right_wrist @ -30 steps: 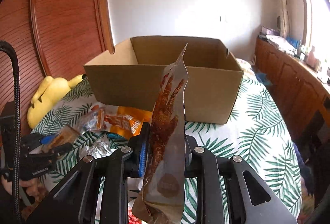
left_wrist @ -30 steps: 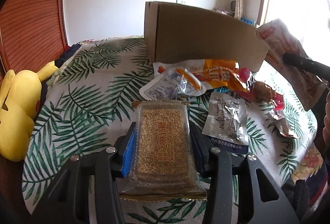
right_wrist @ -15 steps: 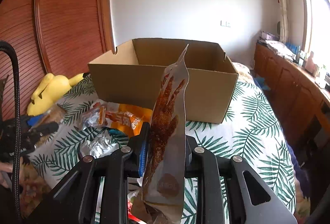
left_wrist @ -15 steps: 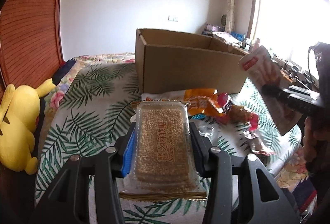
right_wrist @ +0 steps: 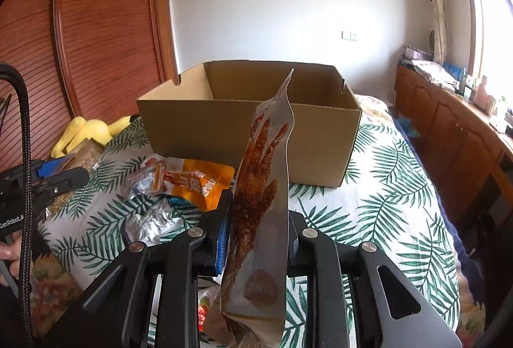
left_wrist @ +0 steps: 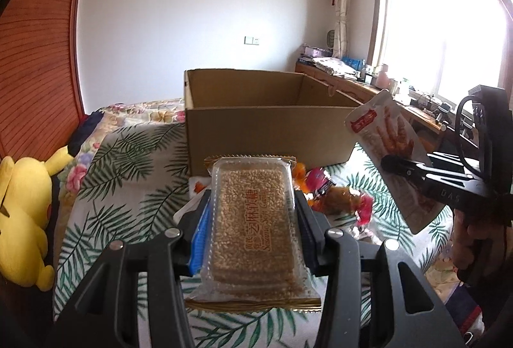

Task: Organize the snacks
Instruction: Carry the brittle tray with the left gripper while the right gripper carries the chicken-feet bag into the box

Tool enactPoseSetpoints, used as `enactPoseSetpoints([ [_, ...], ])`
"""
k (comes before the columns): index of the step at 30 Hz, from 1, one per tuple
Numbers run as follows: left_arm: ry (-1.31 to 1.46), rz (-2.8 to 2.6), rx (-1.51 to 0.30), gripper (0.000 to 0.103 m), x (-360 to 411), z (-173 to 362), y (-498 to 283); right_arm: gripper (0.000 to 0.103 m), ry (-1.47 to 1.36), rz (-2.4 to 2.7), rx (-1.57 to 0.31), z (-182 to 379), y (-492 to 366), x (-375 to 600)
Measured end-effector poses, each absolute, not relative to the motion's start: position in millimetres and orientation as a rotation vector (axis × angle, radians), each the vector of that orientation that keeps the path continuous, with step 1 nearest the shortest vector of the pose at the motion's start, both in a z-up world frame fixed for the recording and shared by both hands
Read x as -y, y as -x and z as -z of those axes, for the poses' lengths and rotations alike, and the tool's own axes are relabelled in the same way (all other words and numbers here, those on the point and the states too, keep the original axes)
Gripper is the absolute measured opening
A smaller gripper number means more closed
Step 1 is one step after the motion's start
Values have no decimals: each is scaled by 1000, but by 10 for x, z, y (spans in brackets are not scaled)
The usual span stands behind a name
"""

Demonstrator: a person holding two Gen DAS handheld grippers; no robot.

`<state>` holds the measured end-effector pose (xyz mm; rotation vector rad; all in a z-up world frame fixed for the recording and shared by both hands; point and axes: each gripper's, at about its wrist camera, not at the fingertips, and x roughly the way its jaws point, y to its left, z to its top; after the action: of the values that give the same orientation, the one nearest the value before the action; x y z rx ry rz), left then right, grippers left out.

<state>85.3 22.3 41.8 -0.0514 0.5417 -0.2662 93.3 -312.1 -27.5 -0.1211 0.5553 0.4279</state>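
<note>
left gripper is clamped on a sesame candy pack, clear tray w/ gold crimped ends, lying flat btwn the two fingers, long side pointing fwd. pack is up in the air over the bed, leaf-print cover below it. straight ahead of the tips, past the far end of the pack, sits the cardboard box, top open, inside looks bare from here. loose snack pile lies just ahead and to the right of the fingers, btwn them and the box wall: orange, pink, red wrappers. yellow plush toy far off to the left at the bed edge.

right gripper is pinched tight on a chicken feet pouch, thin silver pouch standing on edge, upper end rising past the tips and tilting a bit right, lower end hanging back toward the cam. box dead ahead of it, near wall closest, pouch tip overlapping the box rim in view. ahead-left on the bed: orange pouch, small clear packet, silver foil packet nearer the fingers. from the left cam the right gripper shows far right, pouch sticking up-left from it, and a hand under it.
</note>
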Motion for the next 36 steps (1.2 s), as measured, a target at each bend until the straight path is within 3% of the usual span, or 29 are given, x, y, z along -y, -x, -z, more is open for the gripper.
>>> enactPoseSetpoints([
  [20, -26, 312, -460, 47, 99, -987, -1814, 23, 168, -484, -470, -209, -1567, 3014],
  [36, -42, 280, -514, 47, 135, -959, -2810, 23, 183, -506, -436, -402, -2492, 2805],
])
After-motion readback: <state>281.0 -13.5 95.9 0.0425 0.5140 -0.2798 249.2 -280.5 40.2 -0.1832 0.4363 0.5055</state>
